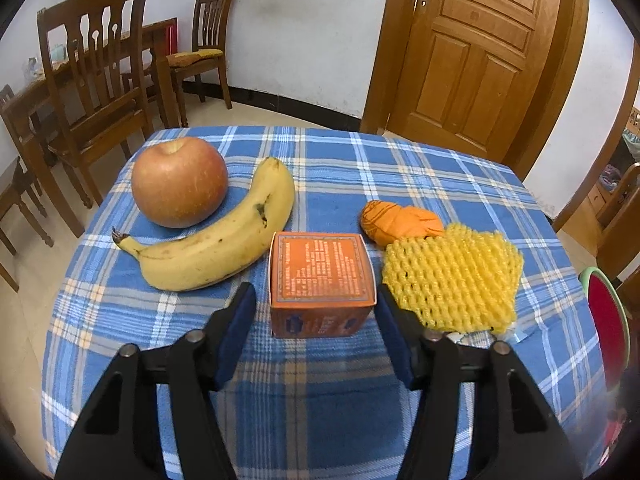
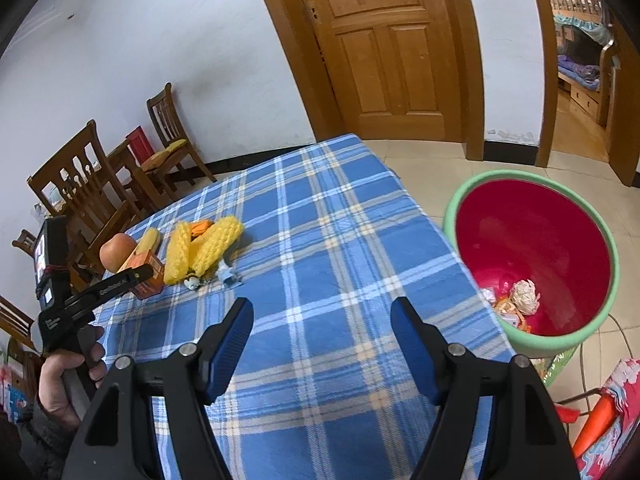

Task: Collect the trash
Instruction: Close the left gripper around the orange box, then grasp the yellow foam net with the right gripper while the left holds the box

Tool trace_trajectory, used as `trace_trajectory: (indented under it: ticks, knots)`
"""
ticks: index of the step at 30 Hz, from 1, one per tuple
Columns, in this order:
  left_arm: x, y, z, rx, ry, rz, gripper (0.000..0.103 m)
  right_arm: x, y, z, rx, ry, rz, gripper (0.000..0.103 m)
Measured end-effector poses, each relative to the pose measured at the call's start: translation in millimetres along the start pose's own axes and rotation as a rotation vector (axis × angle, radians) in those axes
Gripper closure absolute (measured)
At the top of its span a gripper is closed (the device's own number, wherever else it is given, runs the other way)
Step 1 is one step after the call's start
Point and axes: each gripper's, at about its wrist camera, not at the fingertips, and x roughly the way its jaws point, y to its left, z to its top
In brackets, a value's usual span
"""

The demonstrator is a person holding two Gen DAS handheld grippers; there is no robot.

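Observation:
An orange carton [image 1: 321,283] stands on the blue plaid tablecloth [image 1: 320,380]. My left gripper [image 1: 316,304] is open, its blue pads on either side of the carton's near end, not touching it. A yellow foam fruit net [image 1: 452,276] and an orange crumpled wrapper [image 1: 400,222] lie to its right. In the right wrist view, my right gripper [image 2: 322,312] is open and empty above the table. The carton [image 2: 148,270], the foam net [image 2: 200,252] and the left gripper [image 2: 120,282] show at far left. A red bin with a green rim [image 2: 536,256] holds some trash.
An apple [image 1: 180,182] and a banana [image 1: 224,236] lie left of the carton. Small scraps [image 2: 228,276] lie by the net. Wooden chairs [image 1: 96,80] and a table stand beyond the left edge. A wooden door [image 1: 472,52] is behind. The bin stands on the floor off the table's right edge.

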Motion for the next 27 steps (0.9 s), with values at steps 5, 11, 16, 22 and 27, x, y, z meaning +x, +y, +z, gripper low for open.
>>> trace_trajectory:
  ticks: [5, 11, 16, 22, 27]
  knots:
    - [-5, 3, -3, -0.005, -0.022, -0.015, 0.052, 8, 13, 4, -0.023, 0.006, 0.016, 0.029]
    - [-16, 9, -6, -0.019, -0.066, -0.020, 0.052, 19, 33, 11, -0.062, 0.014, 0.034, 0.029]
    - [-25, 16, -8, -0.030, -0.113, -0.012, 0.052, 32, 57, 15, -0.104, 0.024, 0.055, 0.029]
    - [-31, 25, -9, -0.050, -0.144, -0.011, 0.052, 51, 91, 24, -0.149, 0.022, 0.087, 0.029]
    - [-31, 29, -9, -0.060, -0.144, -0.028, 0.052, 71, 110, 29, -0.174, 0.034, 0.117, 0.030]
